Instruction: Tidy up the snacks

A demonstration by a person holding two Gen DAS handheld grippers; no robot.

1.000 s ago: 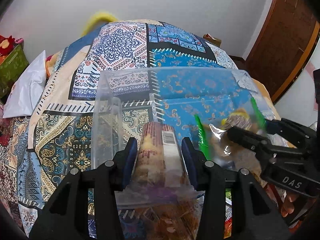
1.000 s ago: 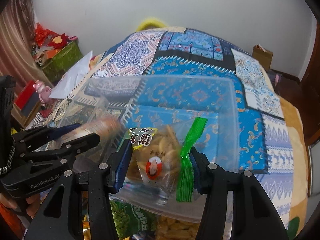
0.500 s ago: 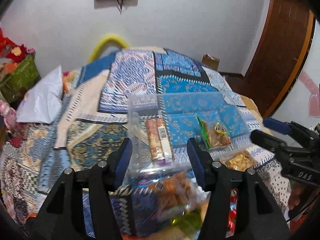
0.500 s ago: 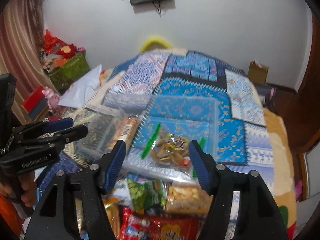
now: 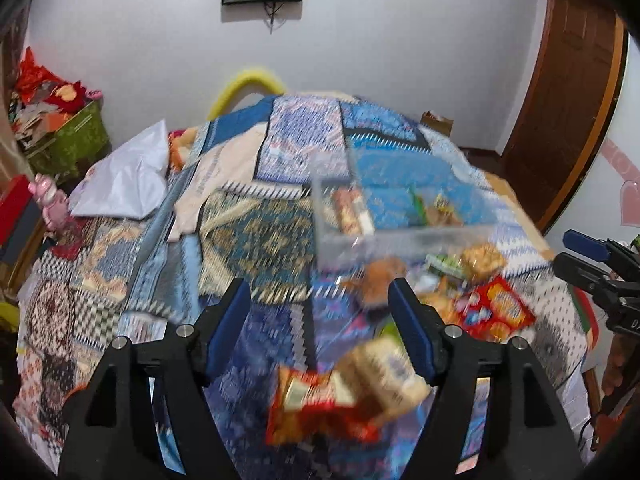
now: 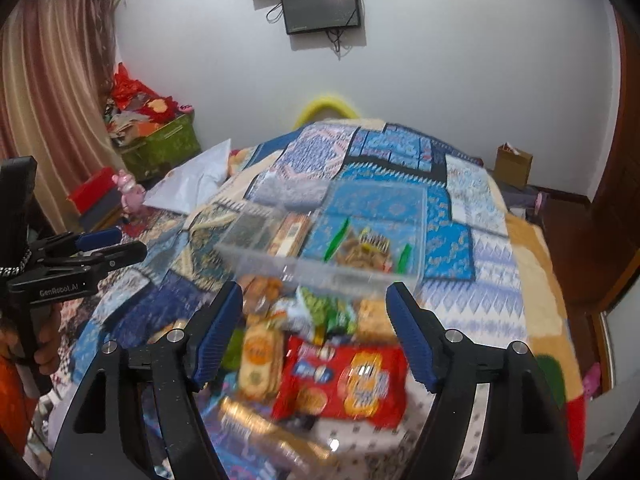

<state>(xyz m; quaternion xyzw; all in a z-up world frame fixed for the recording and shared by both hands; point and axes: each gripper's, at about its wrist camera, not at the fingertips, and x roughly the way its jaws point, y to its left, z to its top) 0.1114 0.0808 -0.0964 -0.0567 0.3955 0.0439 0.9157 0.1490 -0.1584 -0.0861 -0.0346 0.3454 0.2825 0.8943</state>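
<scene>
I read the left gripper (image 5: pixel 320 320) as parted: its two ribbed blue pads (image 5: pixel 230 322) stand well apart with nothing between them, and the jaws have just been opening. The right gripper (image 6: pixel 314 322) is likewise parted and empty, its jaws also just widened; its black body carries white lettering I cannot make out in full. In the right wrist view the left unit's side plate reads "GenRobot.AI".

The clear container (image 6: pixel 320 236), a rectangular bin of thin transparent plastic, sits on the patchwork bedspread (image 6: pixel 452 248), a soft quilted cloth of blue, cream and teal printed panels. Inside it, toward its left side, lies a long biscuit sleeve (image 6: pixel 290 232) with a brick-like print and a white barcode strip. Toward its right lies a transparent snack bag (image 6: pixel 364 250) with green crimped ends and pale brown pieces inside.

The remaining snacks lie loose on the bedspread, just in front of the container. A glossy red biscuit packet (image 6: pixel 344 380) shows round printed crackers; its writing is blurred. Just beside it on the left is a tan cracker stack (image 6: pixel 260 360) in clear wrap, and behind these a crumpled green packet (image 6: pixel 320 312). A golden foil pack (image 6: pixel 264 428) lies nearest the camera, blurred.
</scene>
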